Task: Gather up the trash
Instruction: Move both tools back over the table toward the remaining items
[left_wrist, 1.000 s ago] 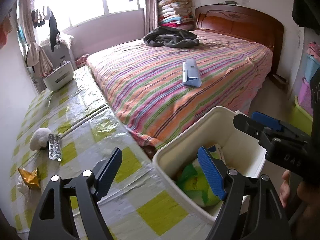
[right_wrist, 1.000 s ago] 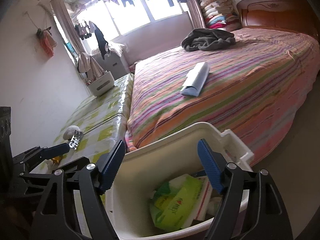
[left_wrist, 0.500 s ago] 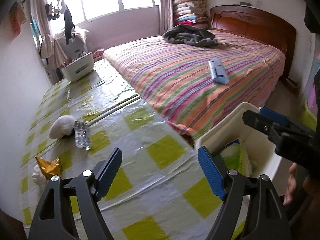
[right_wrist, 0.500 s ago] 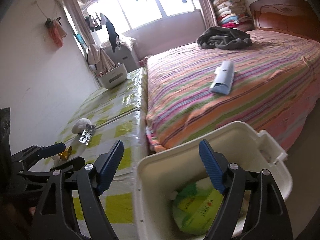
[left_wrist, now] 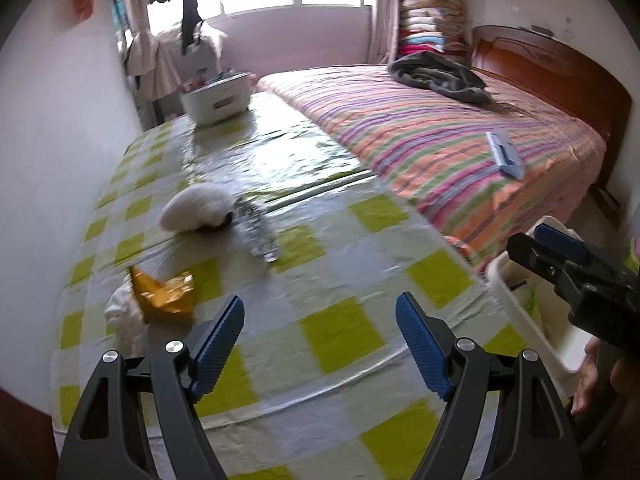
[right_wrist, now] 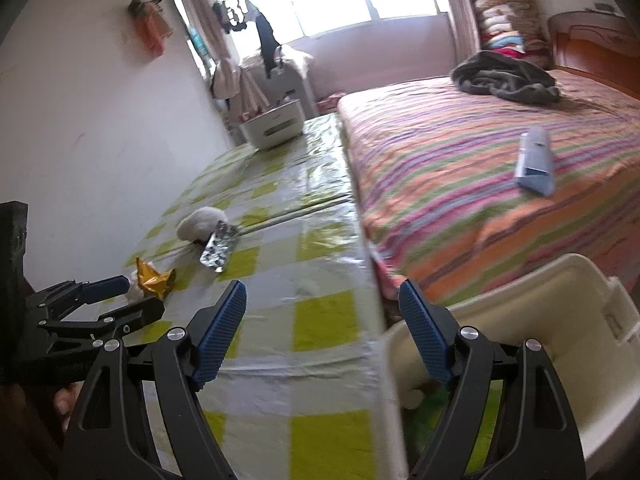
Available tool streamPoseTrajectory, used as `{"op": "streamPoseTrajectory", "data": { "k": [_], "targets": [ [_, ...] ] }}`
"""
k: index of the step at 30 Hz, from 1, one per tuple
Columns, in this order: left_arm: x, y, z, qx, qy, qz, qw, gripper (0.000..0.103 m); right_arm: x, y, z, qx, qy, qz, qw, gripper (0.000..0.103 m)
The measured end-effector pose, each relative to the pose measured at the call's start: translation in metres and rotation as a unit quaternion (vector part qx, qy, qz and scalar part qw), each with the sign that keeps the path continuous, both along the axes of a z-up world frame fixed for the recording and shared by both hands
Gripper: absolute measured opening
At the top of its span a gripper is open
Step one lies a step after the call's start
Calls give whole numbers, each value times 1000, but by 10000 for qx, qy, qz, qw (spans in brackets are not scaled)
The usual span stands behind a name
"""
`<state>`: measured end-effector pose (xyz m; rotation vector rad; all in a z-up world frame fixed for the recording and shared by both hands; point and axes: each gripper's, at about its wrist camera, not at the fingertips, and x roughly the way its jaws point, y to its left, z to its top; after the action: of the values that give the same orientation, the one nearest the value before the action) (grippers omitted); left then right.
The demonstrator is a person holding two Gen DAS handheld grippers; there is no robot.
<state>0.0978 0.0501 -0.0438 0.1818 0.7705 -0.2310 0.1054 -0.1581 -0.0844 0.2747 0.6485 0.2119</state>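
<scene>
Both claws gape wide and hold nothing: the left claw (left_wrist: 320, 332) hangs over the glossy, yellow-and-white checked surface (left_wrist: 340, 332), the right claw (right_wrist: 322, 330) over its right edge, above a smooth white plastic bin (right_wrist: 576, 308). Four scraps lie near the surface's left edge: a crumpled gold foil wrapper (left_wrist: 164, 294), a wadded white tissue (left_wrist: 122, 316) touching it, a domed white lump (left_wrist: 196, 210) and a crinkled silver foil strip (left_wrist: 256, 234) (blurred). A second white tub (left_wrist: 218, 96) sits at the far edge. One blue folded packet (right_wrist: 536, 160) rests on the striped bed (right_wrist: 440, 160).
</scene>
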Motion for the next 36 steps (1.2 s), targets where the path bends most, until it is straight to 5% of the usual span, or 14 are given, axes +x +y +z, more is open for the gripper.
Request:
{"op": "streamPoseTrajectory", "data": {
  "k": [18,25,36],
  "targets": [
    [31,143,-16,-307,266,1438,9888,76,64,89,-7,-117,232,939,9952,79],
    [42,175,-28,-669,603,1499,9846,76,87,120,-7,-330,327,1207,9916,79],
    [59,190,-41,-502,813,1531,9836,76,114,150,-10,-457,379,1414,9882,79]
  ]
}}
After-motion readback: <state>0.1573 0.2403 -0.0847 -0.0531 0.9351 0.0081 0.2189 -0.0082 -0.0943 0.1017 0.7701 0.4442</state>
